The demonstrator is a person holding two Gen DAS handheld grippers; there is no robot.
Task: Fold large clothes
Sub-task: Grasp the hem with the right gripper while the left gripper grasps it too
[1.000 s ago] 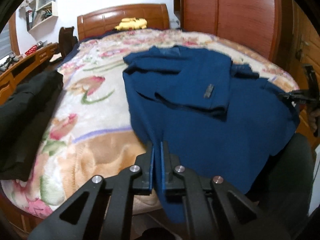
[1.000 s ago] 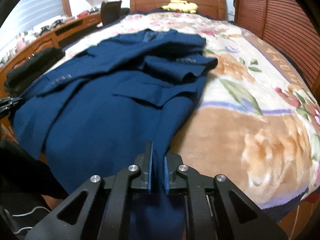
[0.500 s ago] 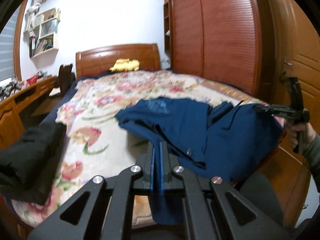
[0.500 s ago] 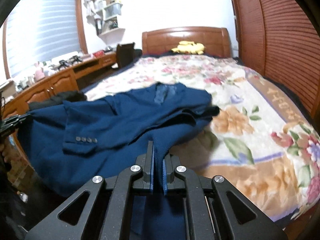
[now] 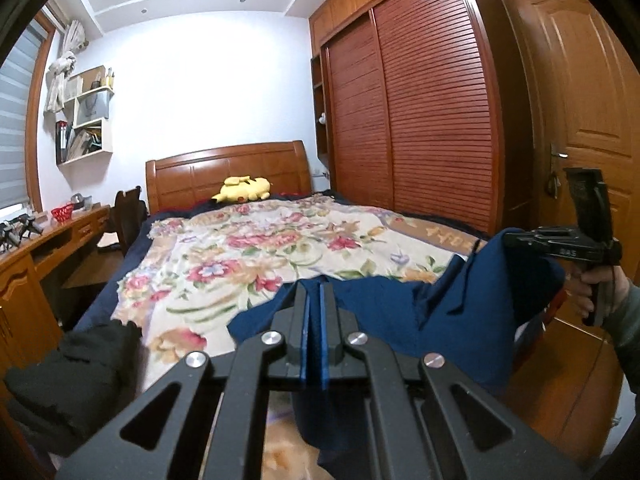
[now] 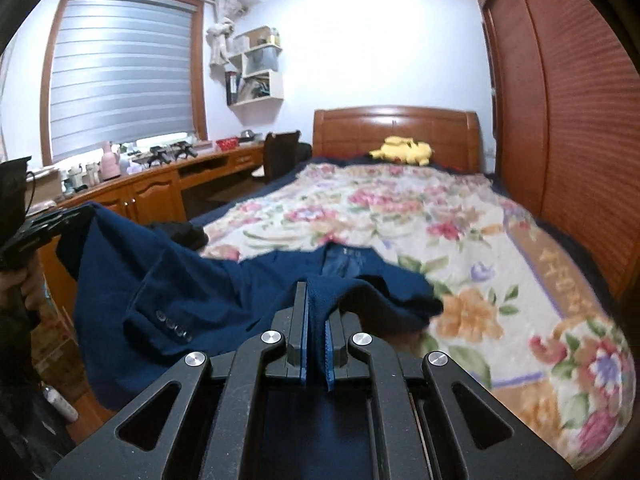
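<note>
Nearest in the left wrist view: left gripper (image 5: pixel 314 300) clamped tight on an edge of the navy blue jacket (image 5: pixel 452 320), cloth pinched between the blue pads and hanging below them. Same in the right wrist view: right gripper (image 6: pixel 316 304) closed on another edge of the jacket (image 6: pixel 192 280), fabric bunched between the pads. Stretched between the two grips, lifted at the foot of the bed, far part with the inner label draped on the floral blanket (image 6: pixel 460 220). Only from the left: right gripper (image 5: pixel 560 246) seen side-on at the far right, gripped by a hand (image 5: pixel 596 292), a jacket corner in its tip, with a wooden door (image 5: pixel 576 100) behind. Only from the right: sleeve cuff with its row of buttons (image 6: pixel 172 326), and the left gripper (image 6: pixel 48 224) at the left edge. Black garment (image 5: pixel 76 368) heaped on the bed's near left corner, clearer from the left. Farther back, yellow plush toy (image 5: pixel 242 189) against the headboard (image 5: pixel 228 172). Window blind (image 6: pixel 120 68) and cluttered desk (image 6: pixel 132 188) full only from the right; louvred wardrobe (image 5: pixel 416 120) face-on only from the left.
</note>
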